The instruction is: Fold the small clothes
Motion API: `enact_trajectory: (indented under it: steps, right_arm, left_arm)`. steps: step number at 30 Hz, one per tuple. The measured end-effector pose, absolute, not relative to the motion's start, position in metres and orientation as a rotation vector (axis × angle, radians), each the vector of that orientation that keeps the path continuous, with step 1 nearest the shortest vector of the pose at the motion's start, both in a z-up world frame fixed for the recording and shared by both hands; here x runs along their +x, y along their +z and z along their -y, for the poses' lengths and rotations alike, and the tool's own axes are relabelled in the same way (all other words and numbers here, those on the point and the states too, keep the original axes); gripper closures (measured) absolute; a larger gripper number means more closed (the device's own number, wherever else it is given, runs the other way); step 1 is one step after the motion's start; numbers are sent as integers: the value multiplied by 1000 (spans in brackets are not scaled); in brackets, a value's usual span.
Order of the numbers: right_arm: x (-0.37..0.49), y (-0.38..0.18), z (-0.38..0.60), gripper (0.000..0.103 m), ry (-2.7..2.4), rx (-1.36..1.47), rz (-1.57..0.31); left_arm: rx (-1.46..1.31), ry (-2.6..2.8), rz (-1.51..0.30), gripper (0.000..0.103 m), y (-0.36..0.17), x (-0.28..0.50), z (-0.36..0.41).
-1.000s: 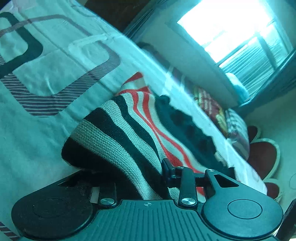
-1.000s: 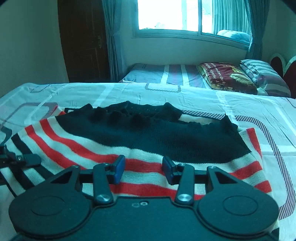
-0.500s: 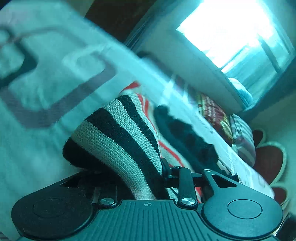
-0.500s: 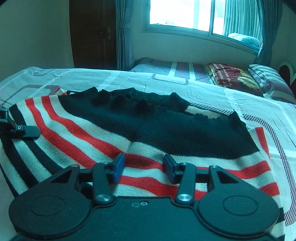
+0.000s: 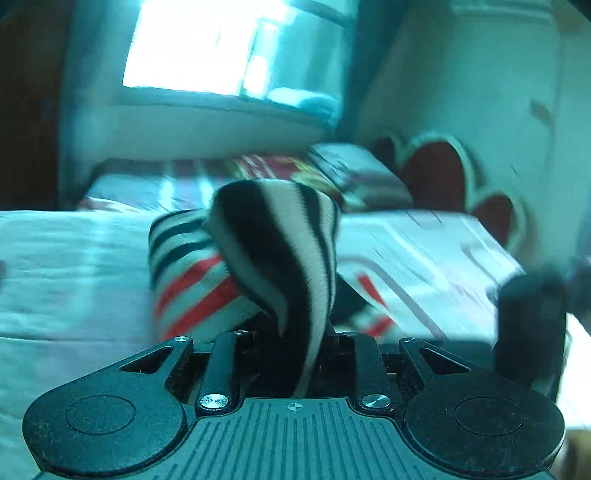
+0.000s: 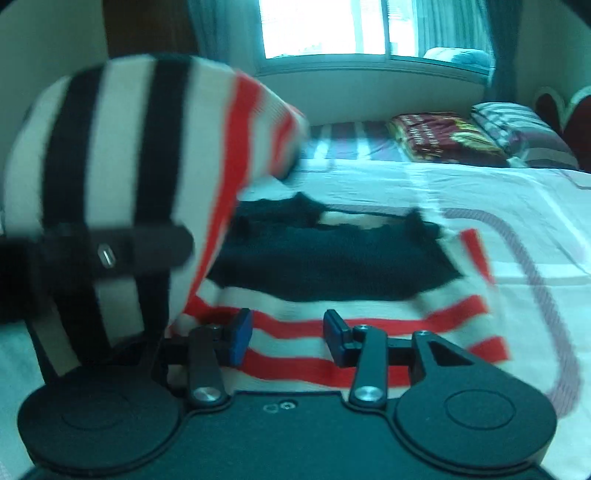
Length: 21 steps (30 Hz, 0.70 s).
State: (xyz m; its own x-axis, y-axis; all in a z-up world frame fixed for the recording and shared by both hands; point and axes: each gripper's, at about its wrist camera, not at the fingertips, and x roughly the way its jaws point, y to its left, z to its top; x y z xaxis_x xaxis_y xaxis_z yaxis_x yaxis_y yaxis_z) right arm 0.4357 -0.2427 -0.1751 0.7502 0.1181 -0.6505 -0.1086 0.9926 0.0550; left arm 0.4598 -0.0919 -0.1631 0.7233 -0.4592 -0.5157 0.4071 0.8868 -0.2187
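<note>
Covering the bed (image 6: 461, 192), pale patterned sheet, window (image 6: 325, 29) behind, left hand-held gripper (image 5: 295, 332) clamping striped sweater (image 5: 280, 251), right hand-held gripper (image 6: 288, 338) parted, empty.

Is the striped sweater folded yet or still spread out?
Mid-fold: the left gripper lifts one striped side; the rest of the sweater lies spread on the bed.

A bright window (image 6: 325, 27) lights pale walls above a bed (image 6: 480, 192) with pillows (image 6: 524, 129).
</note>
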Motion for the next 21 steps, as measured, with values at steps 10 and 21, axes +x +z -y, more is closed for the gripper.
enact_trajectory:
  steps: [10, 21]
  right_arm:
    - [390, -163, 320, 59, 53, 120, -748]
    - [385, -132, 331, 57, -14, 116, -709]
  left_arm:
    - [89, -566, -608, 78, -158, 417, 140]
    - [-5, -552, -605, 19, -127, 384, 105]
